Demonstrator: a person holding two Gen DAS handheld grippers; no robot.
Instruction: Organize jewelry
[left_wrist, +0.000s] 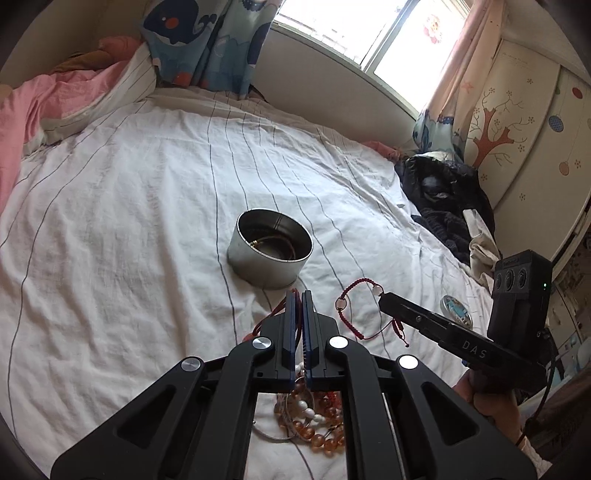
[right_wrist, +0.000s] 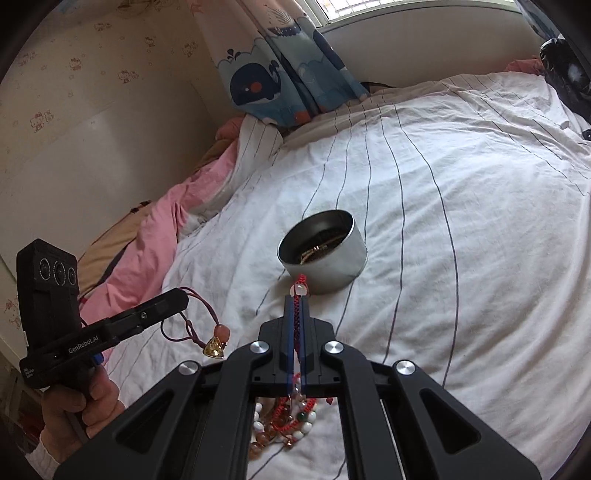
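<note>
Left gripper (left_wrist: 298, 295) clamped on dark red cord necklace (right_wrist: 192, 325) with gold pendant, right gripper (right_wrist: 298, 297) clamped on red braided bracelet (left_wrist: 354, 291), both lifted clear of striped sheet (left_wrist: 129, 206); metal tin (left_wrist: 271, 251) just beyond fingertips, bead pile (left_wrist: 317, 424) beneath them

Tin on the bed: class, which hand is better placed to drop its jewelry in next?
Right, narrowly. The right gripper is shut on a red bracelet whose beaded end overlaps the tin wall in its view; the left gripper holds its pendant cord further aside.
</note>
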